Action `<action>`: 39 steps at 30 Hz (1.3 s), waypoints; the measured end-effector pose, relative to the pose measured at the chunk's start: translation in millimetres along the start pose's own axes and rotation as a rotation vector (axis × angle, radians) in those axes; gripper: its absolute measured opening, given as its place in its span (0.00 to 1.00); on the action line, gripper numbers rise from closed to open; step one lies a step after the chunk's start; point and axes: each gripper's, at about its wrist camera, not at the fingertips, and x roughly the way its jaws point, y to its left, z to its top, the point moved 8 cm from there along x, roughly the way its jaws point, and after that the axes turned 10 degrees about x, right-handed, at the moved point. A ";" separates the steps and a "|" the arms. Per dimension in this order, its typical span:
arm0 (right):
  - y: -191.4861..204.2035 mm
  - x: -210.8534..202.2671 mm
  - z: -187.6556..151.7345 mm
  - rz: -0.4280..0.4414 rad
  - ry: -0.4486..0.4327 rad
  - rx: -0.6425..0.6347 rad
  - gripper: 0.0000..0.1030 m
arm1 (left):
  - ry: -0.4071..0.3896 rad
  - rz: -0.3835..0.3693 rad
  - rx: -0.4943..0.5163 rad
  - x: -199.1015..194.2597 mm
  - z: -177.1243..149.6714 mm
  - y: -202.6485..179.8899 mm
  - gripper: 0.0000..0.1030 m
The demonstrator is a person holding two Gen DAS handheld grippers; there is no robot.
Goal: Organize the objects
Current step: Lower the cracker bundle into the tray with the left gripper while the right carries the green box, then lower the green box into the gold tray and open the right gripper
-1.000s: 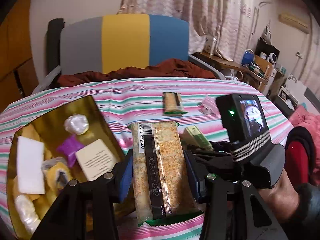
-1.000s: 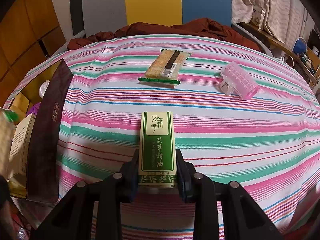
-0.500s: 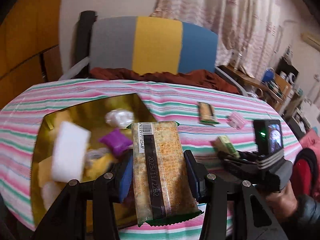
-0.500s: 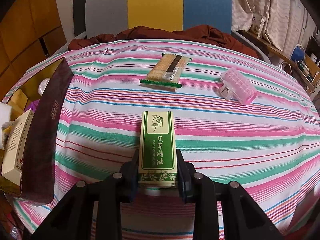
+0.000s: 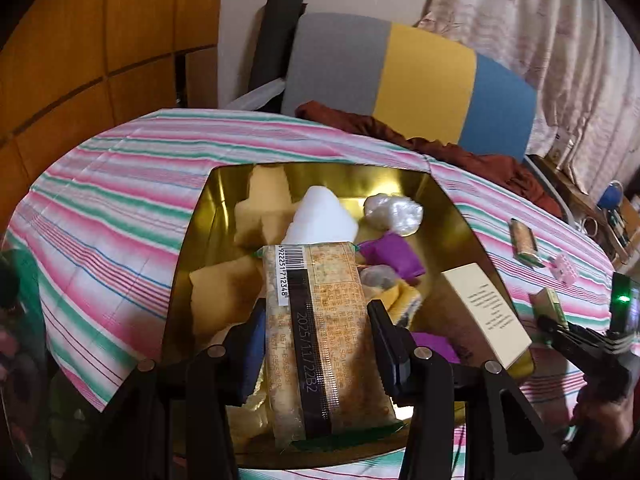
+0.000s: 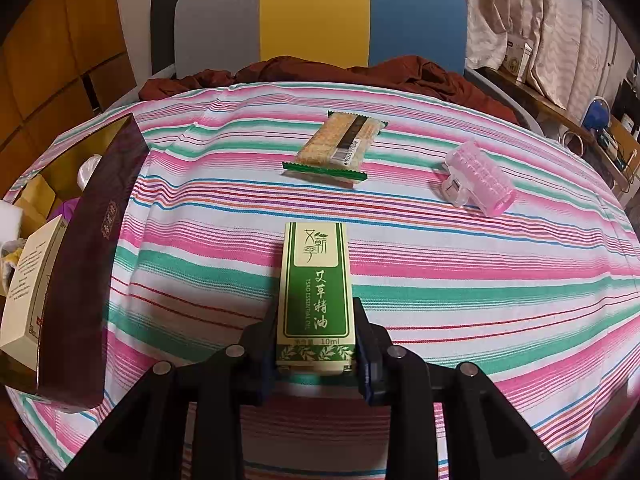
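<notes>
My left gripper (image 5: 316,344) is shut on a clear-wrapped cracker packet (image 5: 320,320) with a barcode, held over the open gold-lined box (image 5: 192,240). That box holds a white block (image 5: 324,216), purple sachets (image 5: 390,254), yellow packets and a cream carton (image 5: 486,314). My right gripper (image 6: 316,344) is shut on a small green essential-oil box (image 6: 316,280), just above the striped tablecloth. A second cracker packet (image 6: 340,142) and a pink hair roller (image 6: 478,178) lie farther back on the cloth. From the right wrist view the box's dark outer wall (image 6: 92,248) stands at the left.
The striped cloth (image 6: 480,280) covers a round table. Behind it stands a grey, yellow and blue chair (image 6: 320,16) with a brown garment (image 6: 360,74) draped over it. Wooden panels are at the left, curtains and a cluttered shelf at the right.
My left gripper has carried the cracker packet leftwards, from beside the gold box to over its inside. The right gripper and its green box have stayed put.
</notes>
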 end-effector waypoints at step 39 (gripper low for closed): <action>172.0 -48.4 20.9 0.327 -0.041 -0.208 0.30 | -0.064 0.069 0.036 -27.5 1.5 6.7 0.77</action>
